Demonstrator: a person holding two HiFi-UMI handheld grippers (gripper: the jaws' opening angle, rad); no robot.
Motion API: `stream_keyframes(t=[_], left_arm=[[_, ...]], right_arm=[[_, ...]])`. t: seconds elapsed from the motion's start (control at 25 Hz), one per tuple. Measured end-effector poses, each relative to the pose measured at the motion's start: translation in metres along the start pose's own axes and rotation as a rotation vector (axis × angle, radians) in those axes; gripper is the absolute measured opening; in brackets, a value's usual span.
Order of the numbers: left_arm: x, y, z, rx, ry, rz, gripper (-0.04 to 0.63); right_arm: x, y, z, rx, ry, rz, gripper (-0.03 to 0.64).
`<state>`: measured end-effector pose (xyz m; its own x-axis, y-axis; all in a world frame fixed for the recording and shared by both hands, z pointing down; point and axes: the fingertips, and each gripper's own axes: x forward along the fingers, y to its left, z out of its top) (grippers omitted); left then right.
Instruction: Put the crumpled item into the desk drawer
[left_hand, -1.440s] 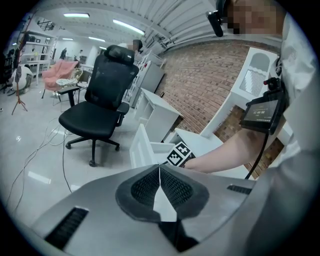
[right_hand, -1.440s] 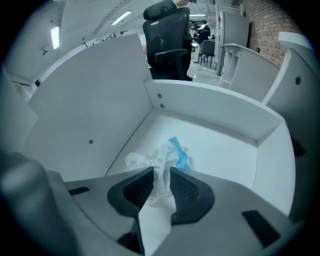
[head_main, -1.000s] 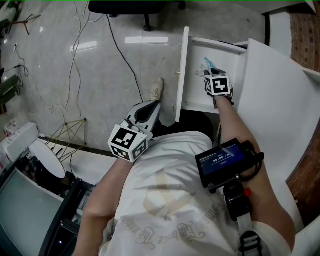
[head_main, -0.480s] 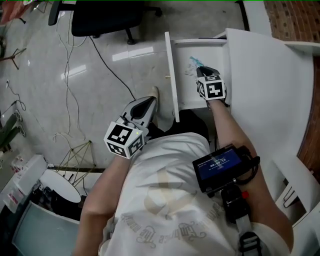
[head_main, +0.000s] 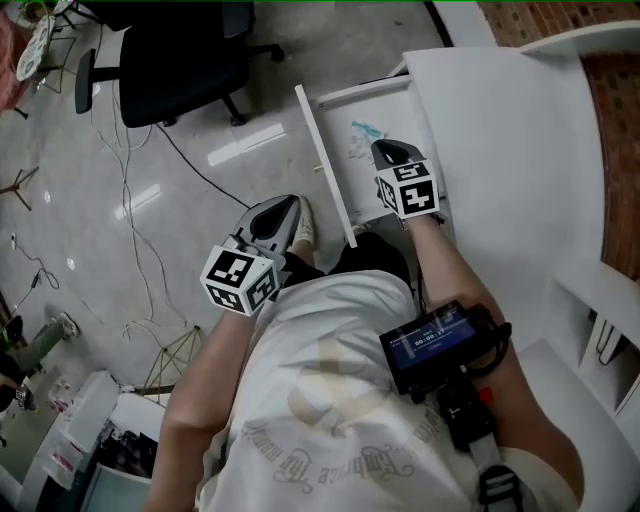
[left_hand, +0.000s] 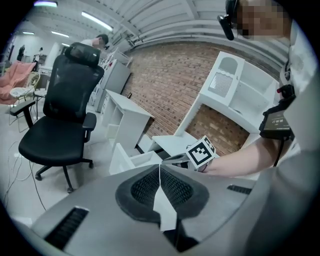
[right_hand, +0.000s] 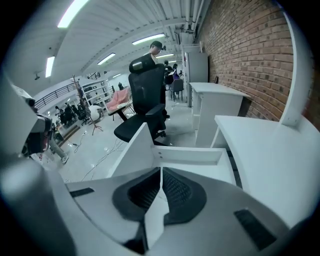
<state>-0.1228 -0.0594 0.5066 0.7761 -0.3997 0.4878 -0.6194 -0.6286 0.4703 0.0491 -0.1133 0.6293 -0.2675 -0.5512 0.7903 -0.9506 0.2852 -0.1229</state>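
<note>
The white desk drawer (head_main: 340, 110) stands pulled out from under the white desk (head_main: 500, 130). On its floor lies the crumpled item (head_main: 362, 135), a pale bluish scrap. My right gripper (head_main: 387, 152) hovers over the drawer just right of the scrap, jaws shut with nothing between them. In the right gripper view the shut right gripper (right_hand: 161, 170) points along the drawer (right_hand: 190, 155), and the scrap is hidden there. My left gripper (head_main: 283, 207) is held low by the person's left side over the floor, shut and empty. The left gripper (left_hand: 160, 167) faces the drawer (left_hand: 132, 160).
A black office chair (head_main: 175, 60) stands on the tiled floor left of the drawer, with loose cables (head_main: 125, 190) trailing near it. The person's shoe (head_main: 303, 225) is beside the drawer front. A wrist-mounted screen (head_main: 435, 340) sits on the right forearm. White shelving (head_main: 600, 330) stands at right.
The head view has swung, so the drawer and desk now sit more to the left and tilted. The right gripper stays over the drawer beside the scrap; the left stays at the side.
</note>
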Motion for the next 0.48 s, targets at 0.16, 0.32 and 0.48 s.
stream_keyframes(t=[0.16,0.32,0.48], left_arm=[[0.0,-0.005,0.007,0.04,0.01,-0.052,0.023],[0.003,-0.017,0.012,0.082,0.012,-0.108,0.023],[0.003,-0.029,0.012,0.112,0.017,-0.152,0.023]], right_arm=[[-0.026,0.009,0.014,0.022,-0.064,-0.018,0.031],[-0.052,0.013,0.023,0.052,-0.132,-0.042,0.028],[-0.079,0.019,0.028,0.073,-0.196,-0.063,0.025]])
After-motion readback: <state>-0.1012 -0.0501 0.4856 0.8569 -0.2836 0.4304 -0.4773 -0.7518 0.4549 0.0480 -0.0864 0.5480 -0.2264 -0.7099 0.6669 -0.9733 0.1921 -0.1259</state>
